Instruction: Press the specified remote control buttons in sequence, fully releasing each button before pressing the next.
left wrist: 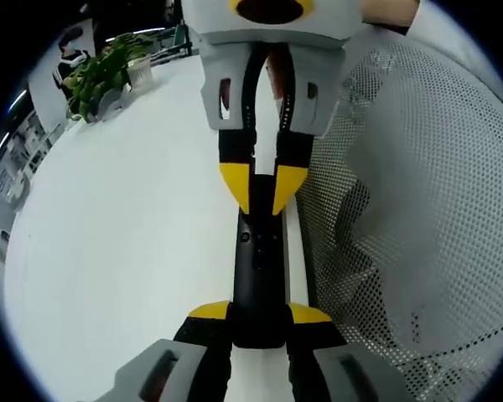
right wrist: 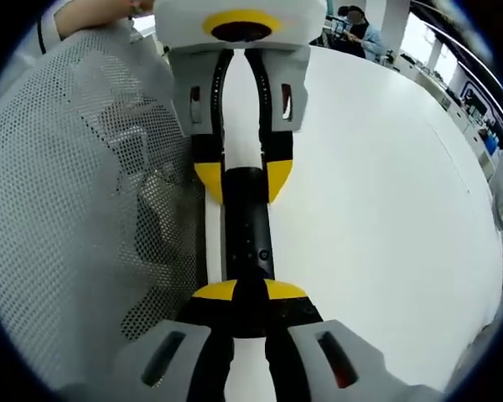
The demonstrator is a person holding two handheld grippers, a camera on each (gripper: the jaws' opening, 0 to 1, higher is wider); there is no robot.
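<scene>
Slim black plastic remote control (left wrist: 258,276) lies lengthwise on white bench (left wrist: 126,251) | left hand-held gripper (left wrist: 260,314) clamps its near end | right hand-held gripper (right wrist: 248,291), jaws nearly closed, tips at remote's far end, contact unclear | white perforated mesh panel (left wrist: 411,209) just beside | green potted plant (left wrist: 101,75) far off
</scene>
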